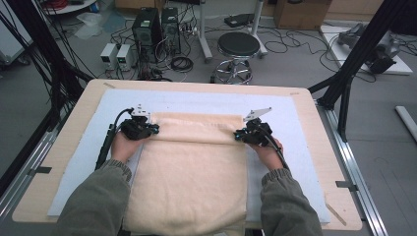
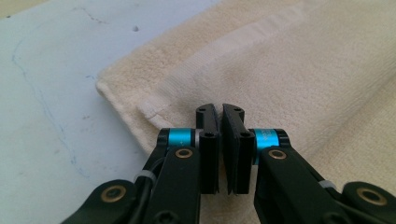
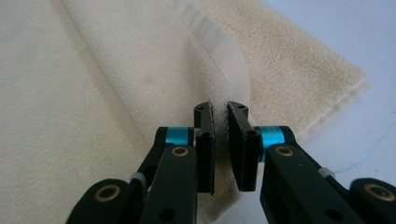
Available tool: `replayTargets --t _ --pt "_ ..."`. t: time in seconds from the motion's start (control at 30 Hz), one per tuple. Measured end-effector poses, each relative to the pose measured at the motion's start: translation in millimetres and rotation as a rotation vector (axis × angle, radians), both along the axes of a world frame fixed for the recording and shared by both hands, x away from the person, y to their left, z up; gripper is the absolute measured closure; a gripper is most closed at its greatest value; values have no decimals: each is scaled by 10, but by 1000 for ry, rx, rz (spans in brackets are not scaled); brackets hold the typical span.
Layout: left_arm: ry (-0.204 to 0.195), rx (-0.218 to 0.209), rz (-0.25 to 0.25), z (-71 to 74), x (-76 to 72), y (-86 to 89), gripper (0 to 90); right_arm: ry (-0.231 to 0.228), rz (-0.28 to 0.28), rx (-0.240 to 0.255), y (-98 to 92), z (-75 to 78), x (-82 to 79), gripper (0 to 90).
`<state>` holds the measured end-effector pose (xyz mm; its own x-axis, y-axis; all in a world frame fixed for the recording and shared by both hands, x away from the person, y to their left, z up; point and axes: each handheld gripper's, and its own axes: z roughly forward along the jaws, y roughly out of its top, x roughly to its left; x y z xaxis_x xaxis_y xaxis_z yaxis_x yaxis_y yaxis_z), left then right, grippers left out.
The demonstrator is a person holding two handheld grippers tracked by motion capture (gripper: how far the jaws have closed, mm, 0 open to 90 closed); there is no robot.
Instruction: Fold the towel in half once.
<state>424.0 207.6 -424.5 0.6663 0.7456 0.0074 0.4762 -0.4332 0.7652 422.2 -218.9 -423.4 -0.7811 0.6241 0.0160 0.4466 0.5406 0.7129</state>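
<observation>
Towel (image 1: 192, 167), unlabelled, pinched at its folded edge by left gripper (image 1: 147, 129) and right gripper (image 1: 244, 133).

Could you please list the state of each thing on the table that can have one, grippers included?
Towel: cream, lying flat on the white mat, far edge folded back toward the person, near end hanging over the table edge.
Left gripper: shut on the towel's folded edge at its left corner.
Right gripper: shut on the towel's hem at its right corner.
White mat: flat on the table, under the towel.
</observation>
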Motion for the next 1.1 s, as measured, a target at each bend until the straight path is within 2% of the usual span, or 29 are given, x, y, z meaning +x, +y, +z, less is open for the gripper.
replayTargets --t 0.03,0.1,0.17,0.27,0.37,0.47,0.6,0.63,0.67,0.7,0.73,0.8,0.83,0.87,0.9,0.97,1.0,1.03,1.07,1.1 --pt "-8 -21 5 15 -15 14 849 -3 4 4 2 11 -10 820" --pt "-18 -24 -3 40 -31 34 848 -14 12 10 4 55 -38 825" --pt "-47 -52 -6 103 -90 72 848 -31 22 22 7 110 -73 827" --pt "-59 -76 -10 150 -130 117 848 -44 41 60 -8 199 -131 829" --pt "-93 -118 -21 259 -245 191 850 -54 57 85 -35 299 -215 829" --pt "-122 -130 -46 337 -393 241 852 -66 91 100 -50 420 -348 829" --pt "-162 -123 -77 364 -680 326 853 -81 142 105 -38 533 -585 828" --pt "-152 -116 -82 357 -756 340 853 -68 157 91 -26 551 -642 828" --pt "-161 -109 -89 342 -838 358 853 -71 174 81 -6 565 -706 828" --pt "-161 -109 -89 342 -838 358 853 -80 188 80 7 575 -775 829" --pt "-161 -103 -104 300 -1004 386 853 -84 195 87 17 576 -843 829" --pt "-162 -126 -110 243 -1179 427 853 -80 216 89 22 556 -979 829" --pt "-162 -126 -110 243 -1179 427 853 -80 216 89 22 556 -979 829" --pt "-160 -137 -115 211 -1265 441 853 -69 231 97 6 513 -1135 829" --pt "-153 -135 -138 160 -1435 462 853 -63 243 105 -2 483 -1216 829" --pt "-146 -130 -164 137 -1608 464 853 -54 255 103 -28 427 -1379 830" --pt "-146 -130 -164 137 -1608 464 853 -45 274 112 -38 403 -1462 836" --pt "-144 -124 -189 149 -1790 461 853 -42 298 105 -40 385 -1556 837" --pt "-146 -116 -206 163 -1881 459 852 -44 309 98 -41 377 -1650 835" --pt "-146 -116 -206 163 -1881 459 851 -44 309 98 -41 377 -1650 835"
